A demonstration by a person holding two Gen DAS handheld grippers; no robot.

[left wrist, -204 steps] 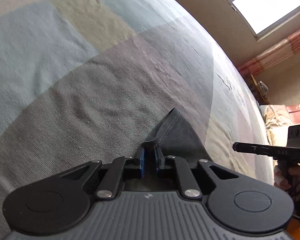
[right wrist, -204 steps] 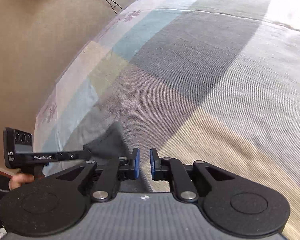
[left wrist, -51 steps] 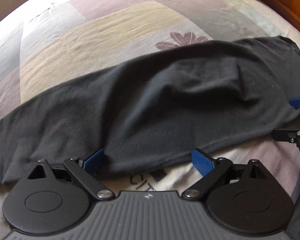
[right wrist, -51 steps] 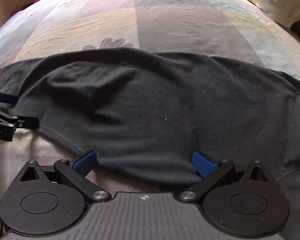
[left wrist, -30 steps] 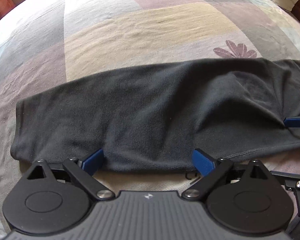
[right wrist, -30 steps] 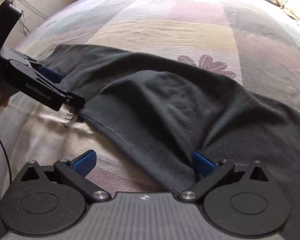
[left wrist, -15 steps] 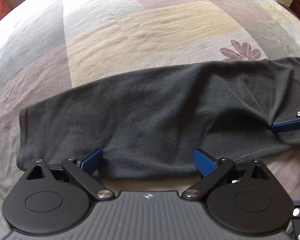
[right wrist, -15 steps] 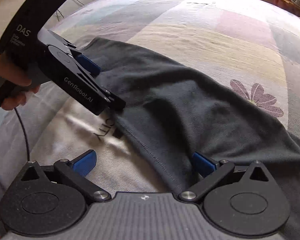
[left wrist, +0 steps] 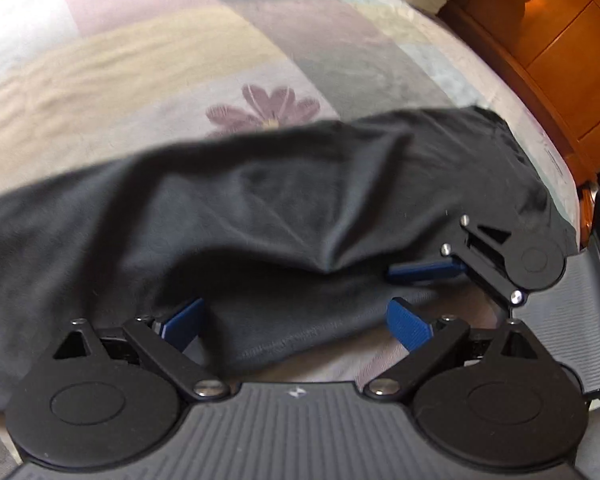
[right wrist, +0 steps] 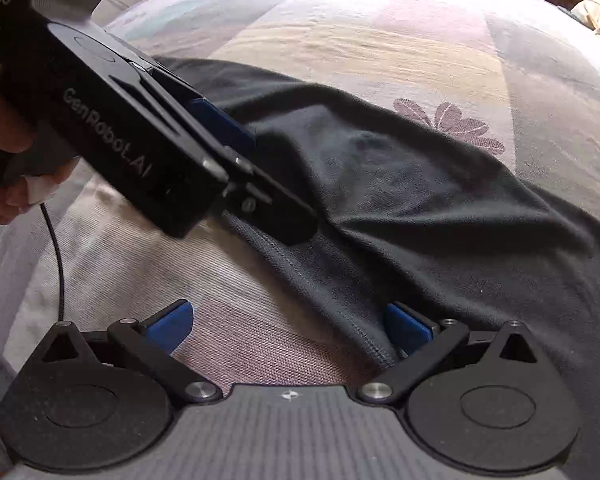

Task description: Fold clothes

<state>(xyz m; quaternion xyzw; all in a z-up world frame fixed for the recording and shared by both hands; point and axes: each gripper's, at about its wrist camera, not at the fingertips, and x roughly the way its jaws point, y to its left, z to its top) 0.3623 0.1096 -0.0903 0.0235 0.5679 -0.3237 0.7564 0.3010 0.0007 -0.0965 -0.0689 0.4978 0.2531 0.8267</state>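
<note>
Bed: patchwork bedspread (left wrist: 148, 60) in beige, grey and pink blocks, with a purple flower print (left wrist: 266, 110) just past the far edge of the cloth; it's what everything lies on.
Furniture: orange wooden cabinet (left wrist: 548, 44) off the far right corner in my left view.
Garment: dark grey garment (left wrist: 228, 208) spread in a long band across the bed, rumpled, with a ridge of folds running toward the right side. Its stitched hem (right wrist: 320, 292) runs diagonally toward the near edge in my right view.
Under layer: pale striped fabric (right wrist: 188, 264) shows on the near side of that hem; can't tell what it belongs to.
Left gripper (left wrist: 296, 318): fingers spread wide, blue pads (left wrist: 182, 320) low at the near hem, cloth bunched between them but nothing pinched.
Right gripper (right wrist: 288, 326): also spread wide, its right pad (right wrist: 406, 326) touching the hem, left pad over the pale fabric.
Spacing: both tools sit close together; the left one crosses my right view from the left, tip on the dark cloth.
Hand (right wrist: 16, 184): wrapped round the left tool's handle, cable (right wrist: 58, 256) hanging below.
</note>
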